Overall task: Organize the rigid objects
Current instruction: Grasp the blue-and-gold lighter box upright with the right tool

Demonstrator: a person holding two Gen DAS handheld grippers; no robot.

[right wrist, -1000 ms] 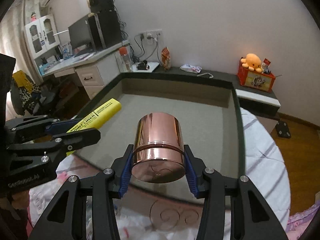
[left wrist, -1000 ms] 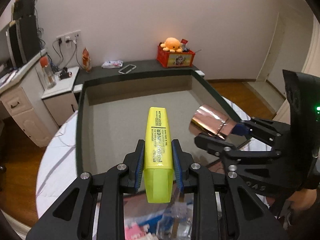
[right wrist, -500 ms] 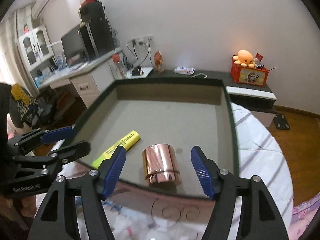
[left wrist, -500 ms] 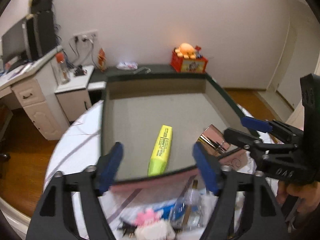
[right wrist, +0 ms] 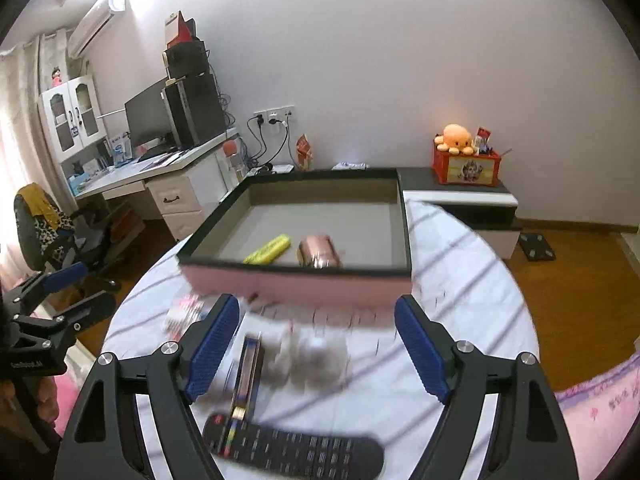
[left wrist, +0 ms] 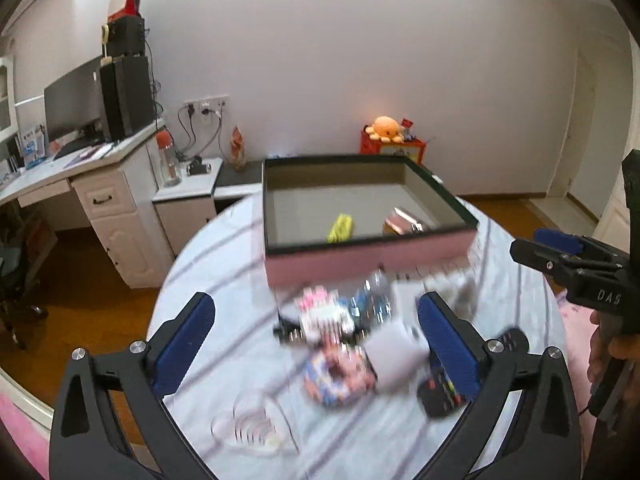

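Note:
A shallow pink box (left wrist: 372,258) with a dark rim stands on the round table. Inside it, near the front wall, the yellow highlighter (left wrist: 341,228) and the copper cup (left wrist: 406,222) lie side by side, also visible as highlighter (right wrist: 268,249) and cup (right wrist: 320,250) in the right wrist view. My left gripper (left wrist: 316,308) hangs over the clutter in front of the box, its jaws opening with nothing between them. My right gripper (right wrist: 317,306) is likewise back from the box (right wrist: 296,280), jaws opening and empty. Each gripper shows at the edge of the other's view.
Blurred clutter lies on the striped tablecloth in front of the box: a black remote (right wrist: 292,450), a narrow dark case (right wrist: 248,376), small colourful packets (left wrist: 328,320) and a clear heart-shaped dish (left wrist: 252,428). A white desk (left wrist: 104,196) stands left; a low cabinet (right wrist: 460,196) behind.
Both grippers let go, the left of the highlighter, the right of the copper cup, which now lie in the box. Both pulled back from the box and their jaws spread wider.

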